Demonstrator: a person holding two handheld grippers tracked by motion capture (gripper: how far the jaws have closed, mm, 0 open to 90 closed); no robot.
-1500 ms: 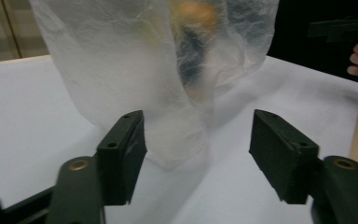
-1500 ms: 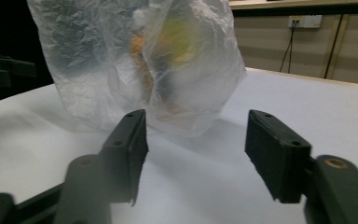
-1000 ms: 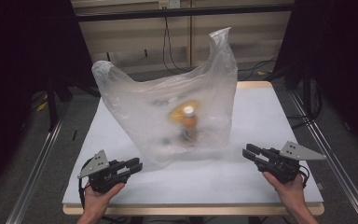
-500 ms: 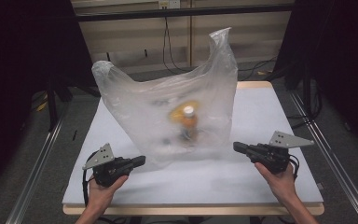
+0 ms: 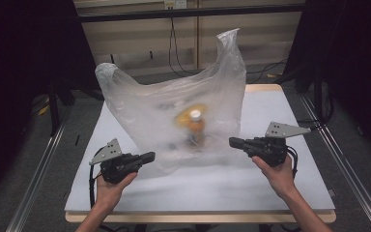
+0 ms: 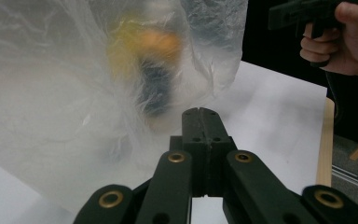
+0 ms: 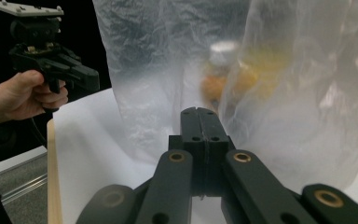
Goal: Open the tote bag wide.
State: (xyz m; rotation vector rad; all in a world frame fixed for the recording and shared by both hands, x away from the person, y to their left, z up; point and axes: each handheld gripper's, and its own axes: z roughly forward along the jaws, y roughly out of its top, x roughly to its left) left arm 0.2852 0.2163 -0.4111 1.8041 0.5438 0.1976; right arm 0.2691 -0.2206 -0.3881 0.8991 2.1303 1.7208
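A large, crinkled translucent plastic bag [image 5: 174, 121] stands puffed up at the middle of the white worktop [image 5: 280, 188], its two handles raised, apparently kept upright by an amber bottle with a white cap [image 5: 196, 126] seen blurrily through the film. The left gripper [image 5: 147, 157] and right gripper [image 5: 234, 142] flank the bag's lower corners, each aimed inward as if to take a side. Both have jaws pressed fully together, empty, just short of the plastic.

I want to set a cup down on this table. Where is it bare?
Bare: the front strip of the table between both hands, and the right side beyond the right gripper. Crowded: the middle, under the plastic bag with its bottle.
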